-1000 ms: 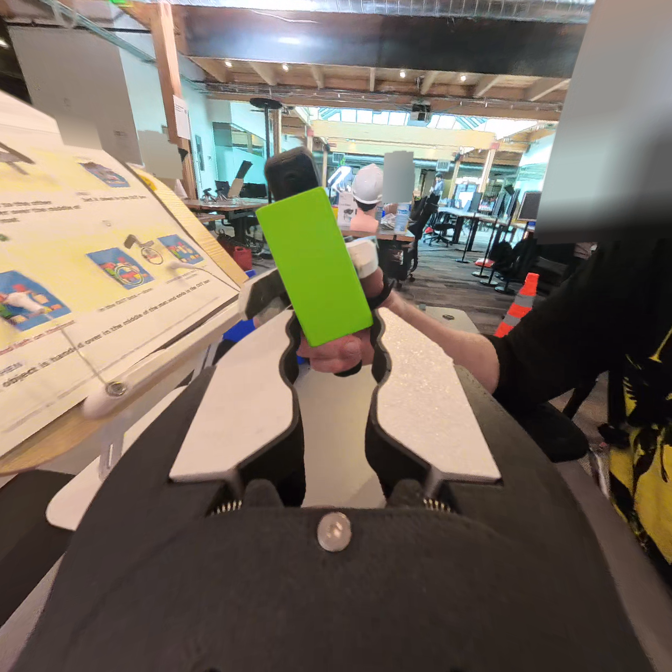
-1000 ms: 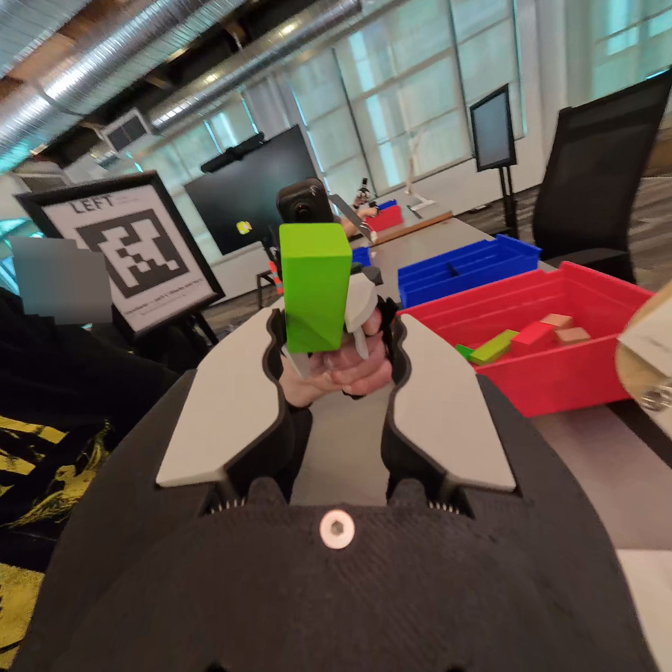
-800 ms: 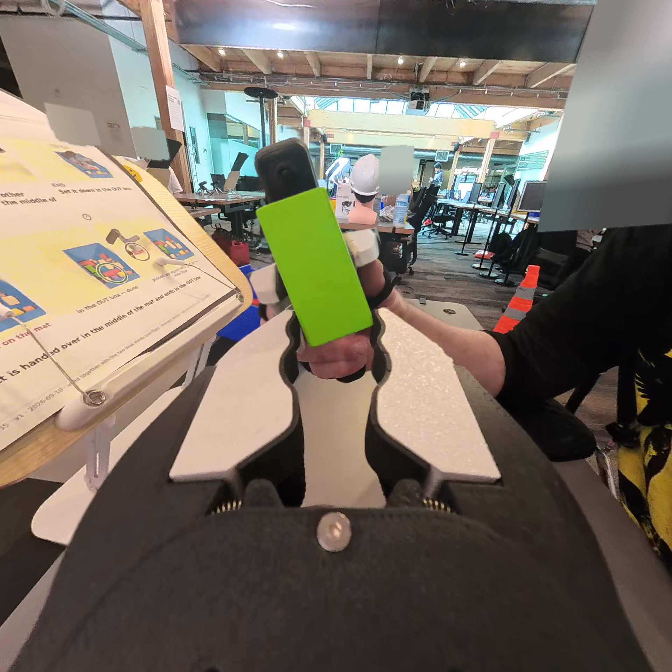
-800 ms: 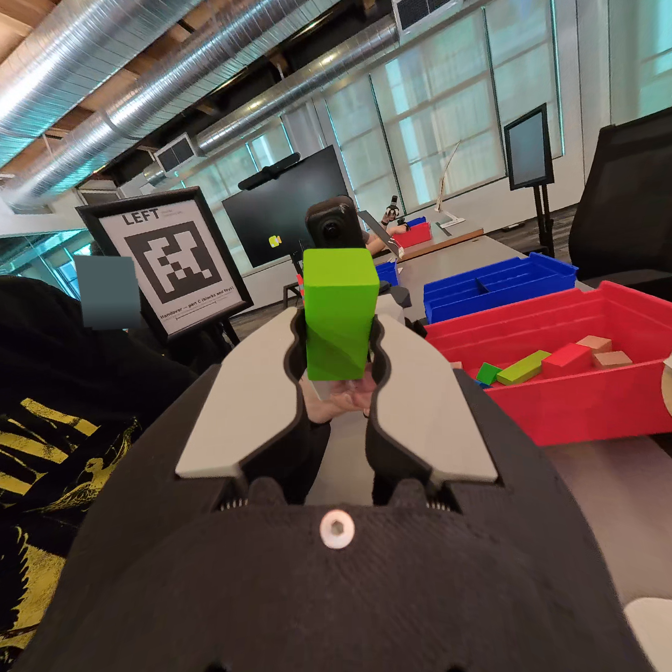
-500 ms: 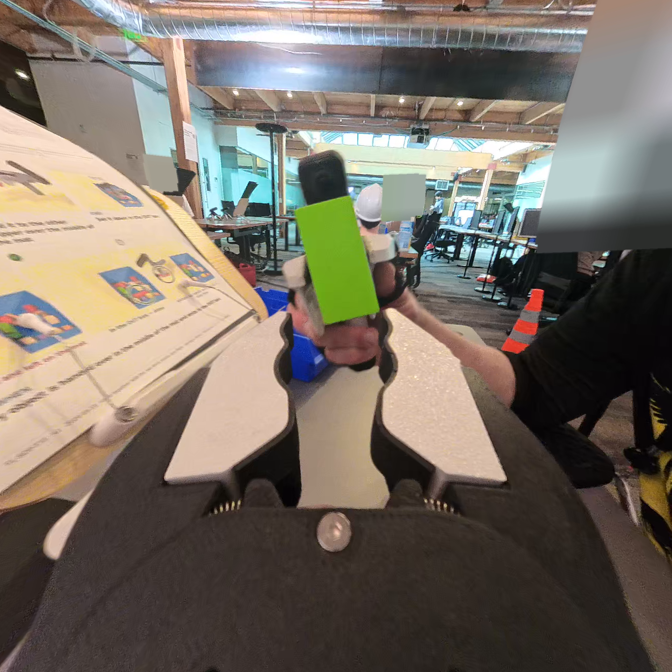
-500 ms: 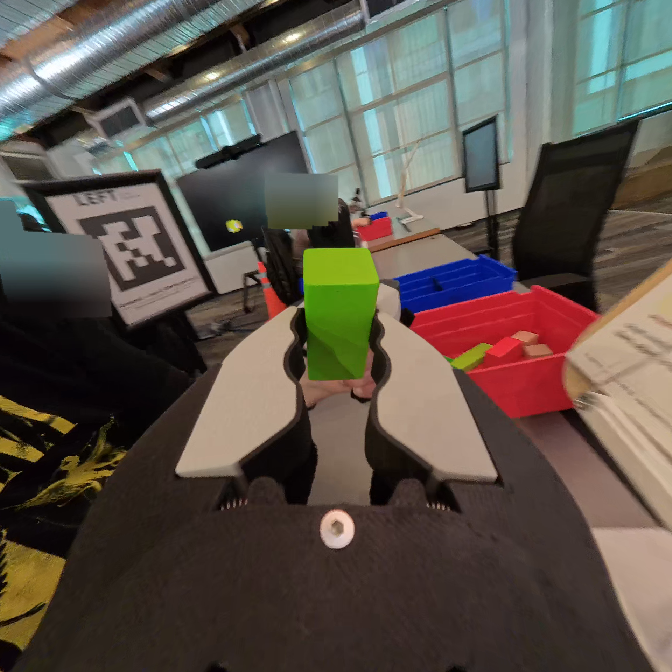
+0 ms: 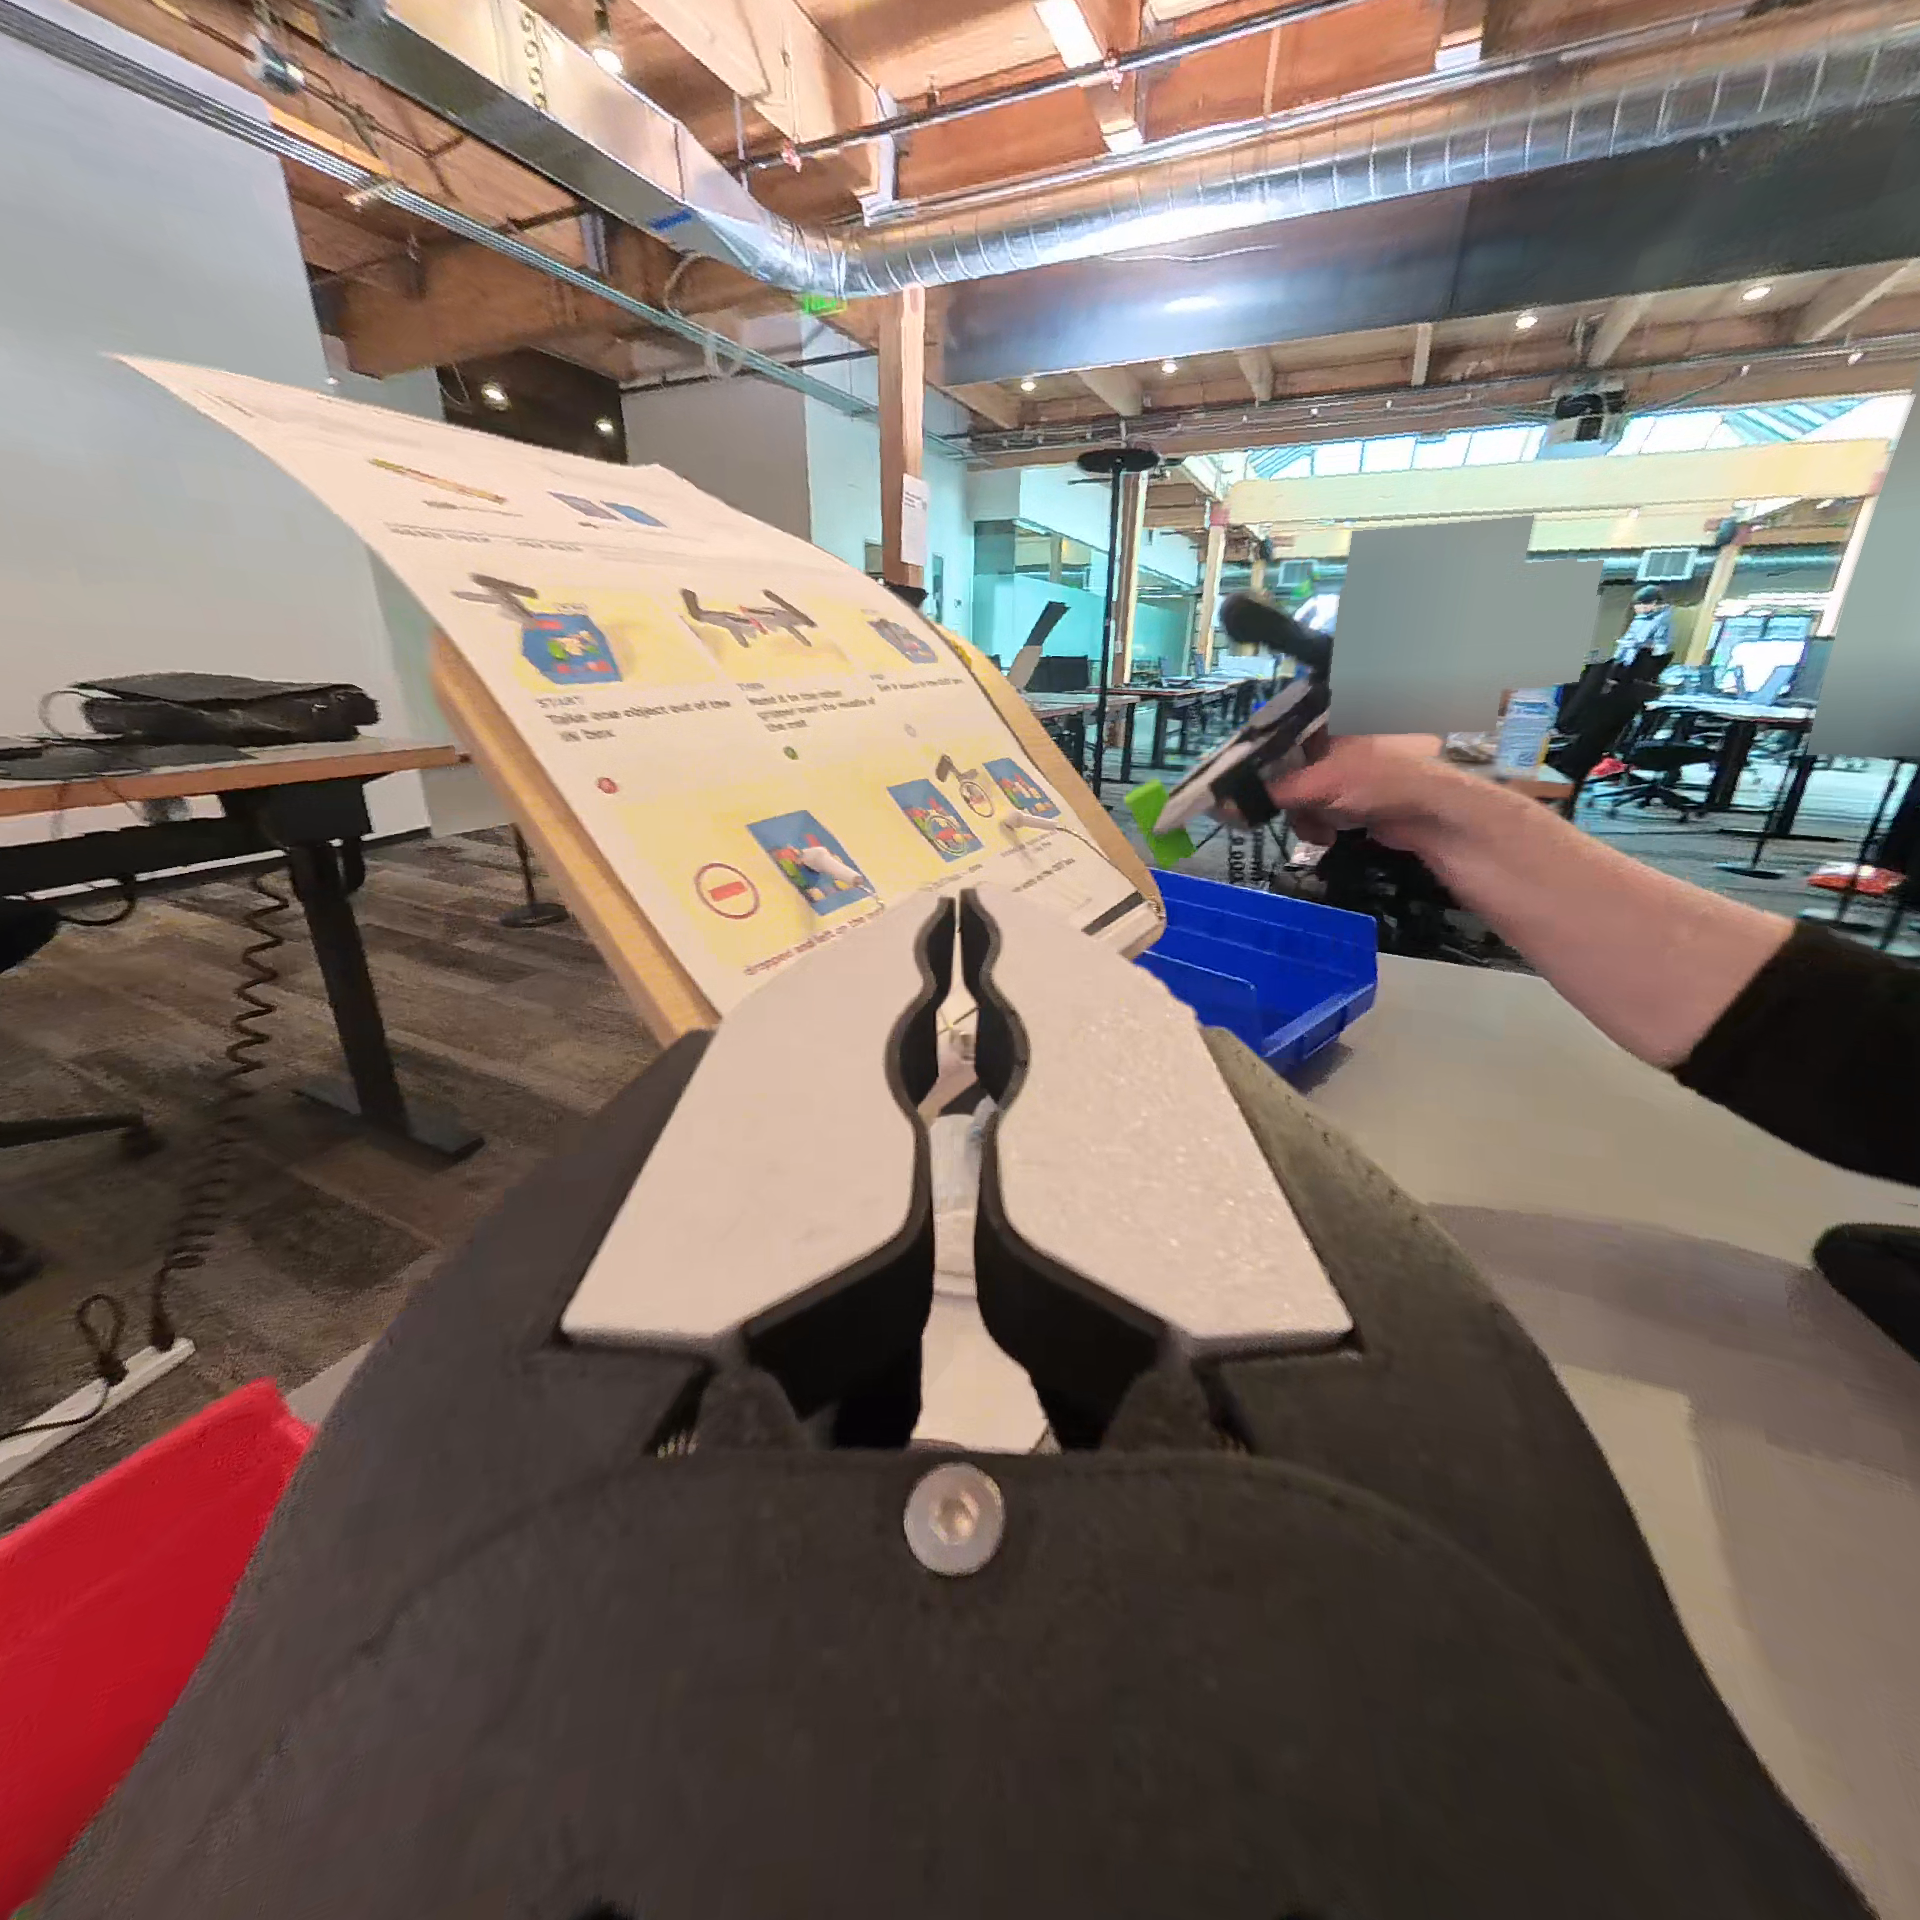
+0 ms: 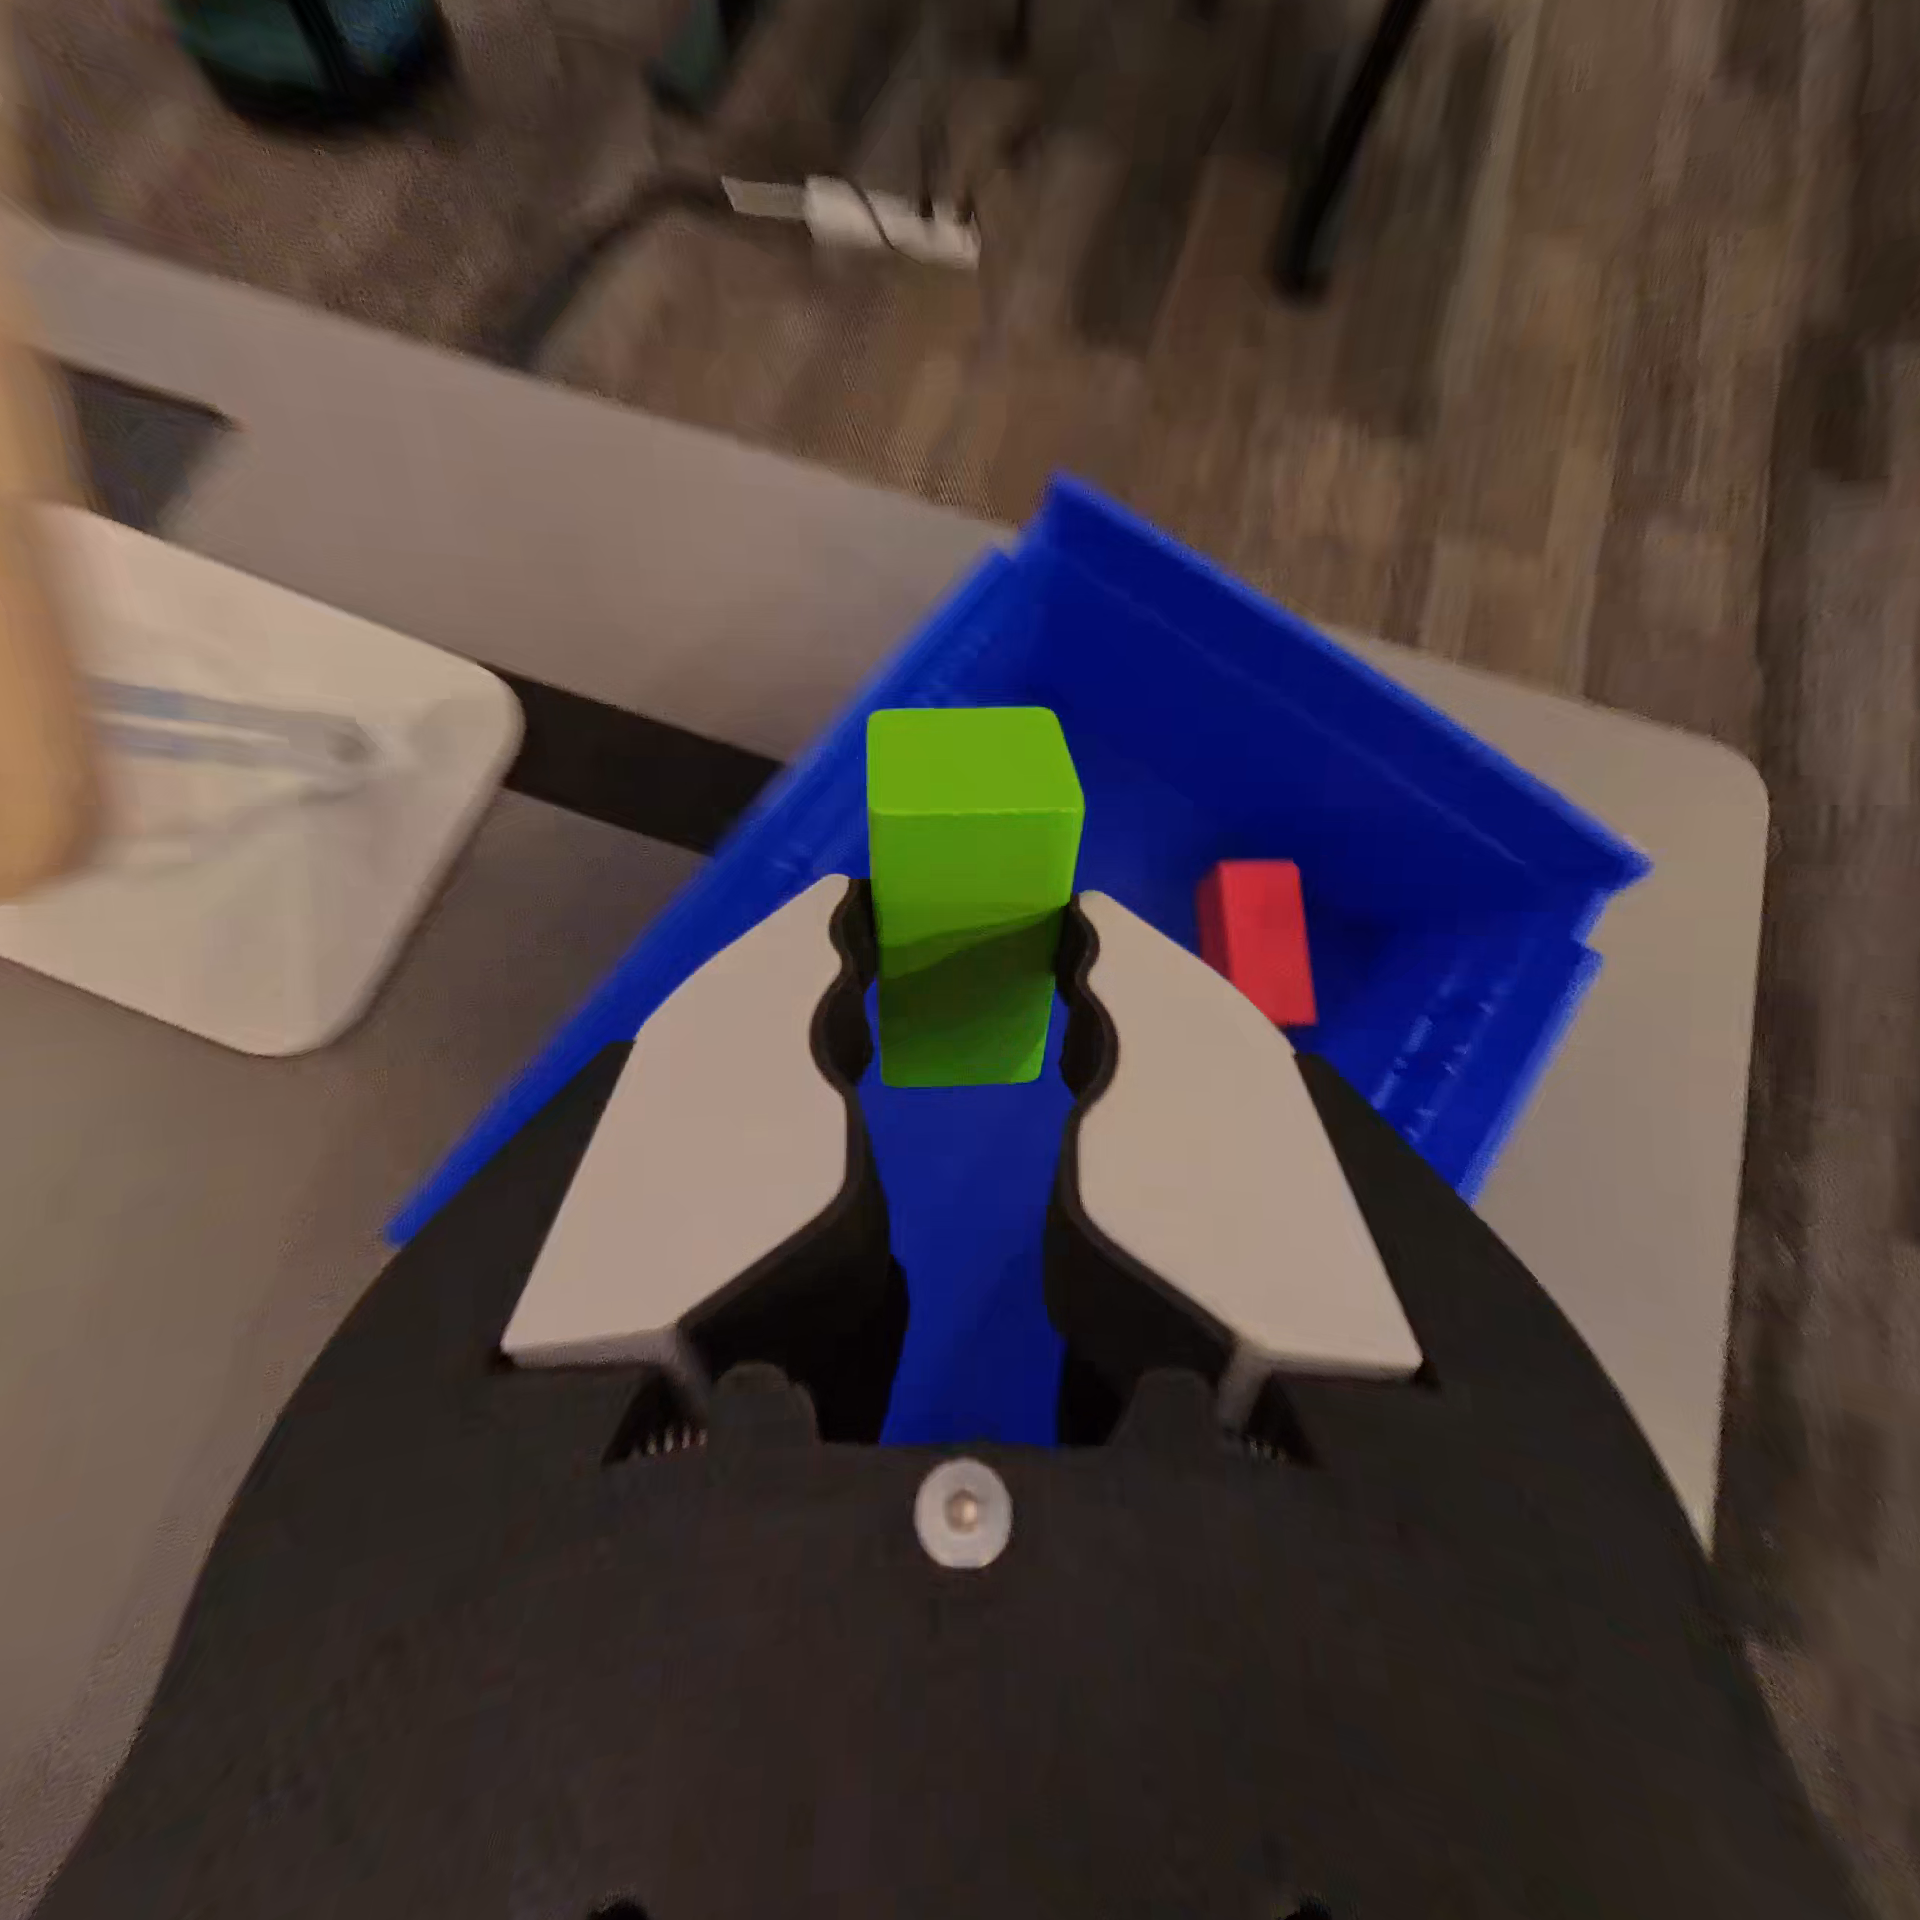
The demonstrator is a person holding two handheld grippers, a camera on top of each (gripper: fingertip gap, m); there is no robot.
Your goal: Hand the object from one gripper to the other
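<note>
My right gripper [image 8: 966, 935] is shut on a green block [image 8: 968, 883]; both pads press its sides and the block sticks out past the fingertips. It hangs over a blue bin [image 8: 1299, 727] that has a red block [image 8: 1257, 940] in it. In the left wrist view my left gripper [image 7: 958, 914] is shut with nothing between its fingers, pointing at the instruction board [image 7: 727, 727]. The same view shows the right gripper [image 7: 1195, 805] farther off in a person's hand, holding the green block [image 7: 1158, 821] above the blue bin [image 7: 1268, 956].
A tilted wooden board with an illustrated sheet stands to the left of the blue bin. A red bin's edge [image 7: 114, 1610] shows at the lower left of the left wrist view. A white stand base [image 8: 239, 790] lies on the grey table [image 8: 520, 540] left of the bin. About 50 cm separates my left fingertips from my right.
My right gripper closed on the green block and carried it away, tilting down over the blue bin. My left gripper let go, drew back to the left and shut with nothing in it.
</note>
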